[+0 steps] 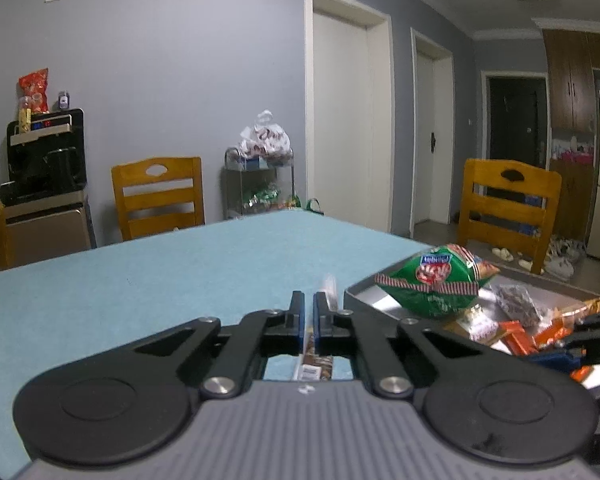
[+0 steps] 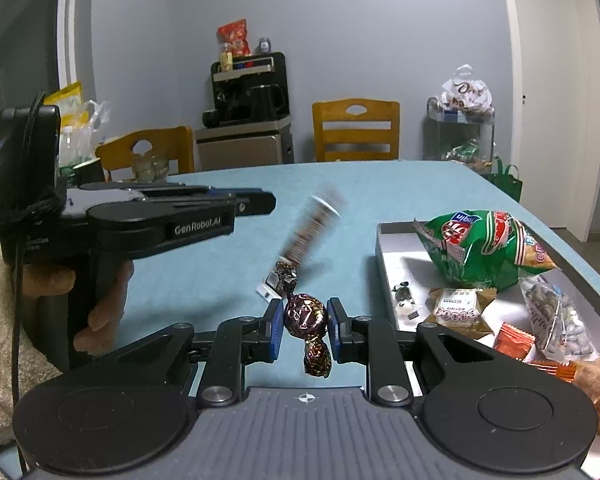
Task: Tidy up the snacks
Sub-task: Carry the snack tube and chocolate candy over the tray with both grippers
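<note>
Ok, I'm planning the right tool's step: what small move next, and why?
Probably carry the wrapped candy rightward over the tray and release it. The right tool is shut on it above the table, and the other snacks lie in the tray.

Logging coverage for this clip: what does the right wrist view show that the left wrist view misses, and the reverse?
Only the right wrist view shows the right gripper shut on a dark foil-wrapped candy, a blurred brown snack bar in the air above the table, and a hand holding the left gripper from the side.

Only the left wrist view shows the left gripper's shut blue pads head-on, the dark doorway and a second wooden chair.

Both show the metal tray, the green snack bag and the light blue table.
</note>
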{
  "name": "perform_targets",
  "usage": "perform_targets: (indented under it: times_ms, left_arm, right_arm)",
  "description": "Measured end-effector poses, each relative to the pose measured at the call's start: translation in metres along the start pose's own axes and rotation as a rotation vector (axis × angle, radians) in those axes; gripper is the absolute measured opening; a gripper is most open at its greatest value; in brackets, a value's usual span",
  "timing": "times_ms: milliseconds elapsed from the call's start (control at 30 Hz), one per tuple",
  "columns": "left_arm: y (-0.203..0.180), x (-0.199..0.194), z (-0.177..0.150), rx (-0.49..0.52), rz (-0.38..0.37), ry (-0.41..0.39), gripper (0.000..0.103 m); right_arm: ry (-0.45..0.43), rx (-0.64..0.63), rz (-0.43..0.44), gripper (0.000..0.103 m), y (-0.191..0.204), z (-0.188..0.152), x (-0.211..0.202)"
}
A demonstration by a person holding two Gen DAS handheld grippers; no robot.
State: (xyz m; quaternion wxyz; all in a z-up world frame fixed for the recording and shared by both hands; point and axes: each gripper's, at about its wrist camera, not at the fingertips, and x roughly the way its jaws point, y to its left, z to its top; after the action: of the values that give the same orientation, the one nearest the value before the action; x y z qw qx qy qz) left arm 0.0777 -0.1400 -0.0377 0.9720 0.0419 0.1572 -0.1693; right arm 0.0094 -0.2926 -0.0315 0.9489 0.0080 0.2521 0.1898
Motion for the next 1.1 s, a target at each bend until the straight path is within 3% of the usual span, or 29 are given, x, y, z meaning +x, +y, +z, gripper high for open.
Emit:
perform_targets:
  times_ms: [100,167,233,267,333,500,800,1100]
  left_arm:
    - [-0.003,0.009,0.004,0.024,-0.005,0.056,0.001]
    - [-0.006,0.021,0.007,0.048,-0.018,0.124,0.008]
    - [-0.01,0.034,0.009,0.059,-0.022,0.172,0.025]
    - [-0.011,0.04,0.009,0.063,-0.02,0.182,0.047]
    - [-0.011,0.052,0.008,0.066,-0.009,0.187,0.062]
    - [-0.015,0.088,0.005,0.023,-0.001,0.247,0.062]
    - [-0.03,0.135,0.002,0.032,0.016,0.297,0.061]
    - [-0.035,0.16,-0.004,0.006,0.021,0.322,0.048]
  right_arm:
    - [0.003,0.001,0.0,0.025,-0.002,0.001,-0.001]
    - [0.002,0.007,0.006,0.025,-0.005,0.002,-0.001]
    - [0.001,0.012,0.011,0.025,-0.007,0.001,-0.001]
    - [0.001,0.013,0.013,0.025,-0.007,0.001,-0.001]
    - [0.001,0.016,0.015,0.025,-0.01,0.0,-0.001]
    - [0.002,0.032,0.018,0.025,-0.019,-0.001,-0.003]
    - [0.012,0.054,0.026,0.025,-0.031,-0.008,-0.005]
    - [0.017,0.073,0.022,0.025,-0.039,-0.012,-0.007]
